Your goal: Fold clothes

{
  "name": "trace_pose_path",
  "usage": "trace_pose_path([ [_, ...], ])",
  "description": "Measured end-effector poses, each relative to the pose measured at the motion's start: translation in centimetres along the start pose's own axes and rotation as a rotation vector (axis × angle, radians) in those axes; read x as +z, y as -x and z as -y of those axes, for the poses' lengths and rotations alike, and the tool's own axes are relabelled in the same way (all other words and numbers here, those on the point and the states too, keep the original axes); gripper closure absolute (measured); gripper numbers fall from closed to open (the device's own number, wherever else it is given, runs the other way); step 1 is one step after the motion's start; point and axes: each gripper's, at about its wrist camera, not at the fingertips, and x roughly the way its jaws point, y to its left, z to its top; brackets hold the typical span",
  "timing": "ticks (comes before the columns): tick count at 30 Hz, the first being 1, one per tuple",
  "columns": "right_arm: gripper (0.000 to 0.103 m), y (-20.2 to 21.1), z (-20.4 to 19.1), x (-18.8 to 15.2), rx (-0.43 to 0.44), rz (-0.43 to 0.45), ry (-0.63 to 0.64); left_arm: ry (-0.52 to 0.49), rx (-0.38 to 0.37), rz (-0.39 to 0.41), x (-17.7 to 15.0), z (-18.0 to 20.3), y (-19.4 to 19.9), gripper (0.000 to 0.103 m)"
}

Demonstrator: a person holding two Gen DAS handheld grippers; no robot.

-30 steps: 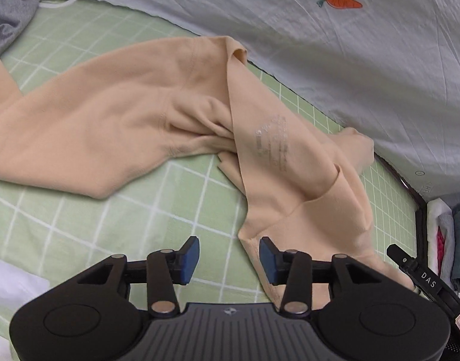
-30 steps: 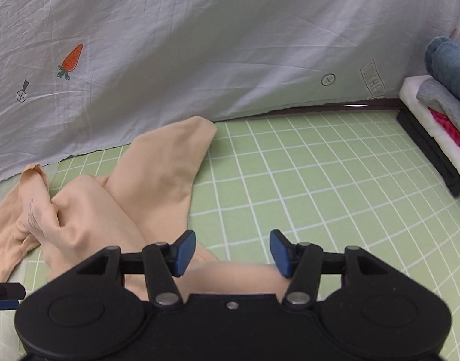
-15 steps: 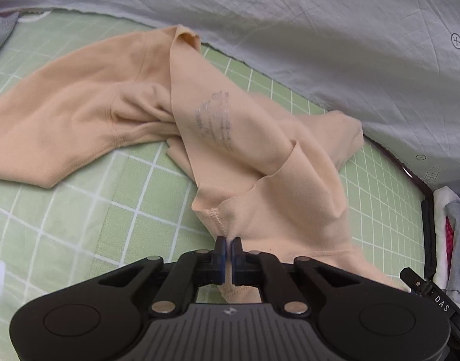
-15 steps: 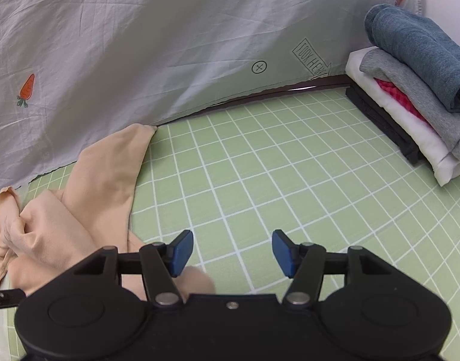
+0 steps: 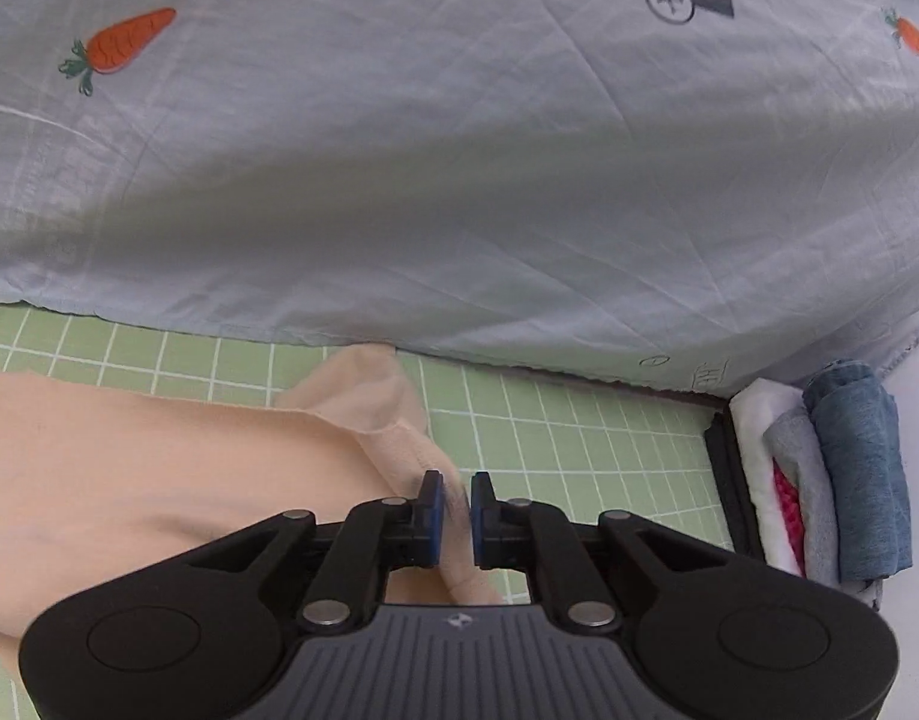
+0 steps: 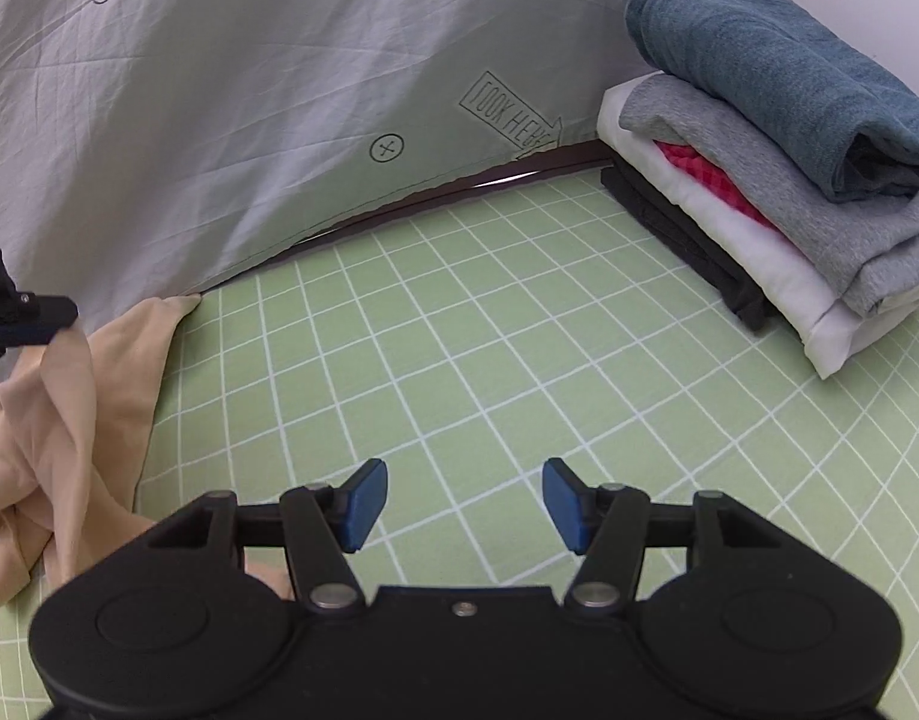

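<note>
Since half a second ago the left gripper point(image 5: 456, 501) has lifted and swung toward the grey sheet point(image 5: 459, 180), carrying a fold of the beige garment point(image 5: 159, 480) with it, so the mat now fills far less of its view. Its two blue pads stand close together with only a narrow strip of beige cloth between them; the jaws are clenched on that fold, and the fabric hangs from the pads and drapes away to the left over the green grid mat point(image 5: 579, 438). From the right wrist camera, the left gripper's tip shows at the far left edge, with the garment point(image 6: 69, 420) hanging from it and bunching down onto the mat point(image 6: 489, 330) close to the hem of the sheet point(image 6: 249, 90). The right gripper point(image 6: 464, 507) has its blue pads spread wide apart, released, holding nothing, with only bare mat between them; a bit of beige cloth lies just beside its left finger, and I cannot tell whether it touches. A stack of folded clothes point(image 6: 777, 138), blue on top, then grey, pink, white and black, sits at the mat's right side, near the sheet and well apart from the garment.
</note>
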Motion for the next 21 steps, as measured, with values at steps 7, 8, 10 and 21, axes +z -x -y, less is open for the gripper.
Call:
trace_pose_path([
  [7,0.044,0.3,-1.2,-0.4,0.050,0.003,-0.022,0.030,0.099,0.028,-3.9,-5.9,5.9,0.059],
  [8,0.044,0.5,-1.8,-0.5,0.065,0.005,-0.019,0.044,0.138,0.033,-4.5,-7.2,6.9,0.058],
  [10,0.044,0.8,-2.8,-0.8,0.094,0.006,-0.013,0.085,0.227,0.023,-5.7,-9.9,8.2,0.055],
  [21,0.023,1.8,-5.3,-4.0,0.167,-0.111,0.026,0.103,0.329,-0.052,-8.1,-14.3,7.7,0.054],
])
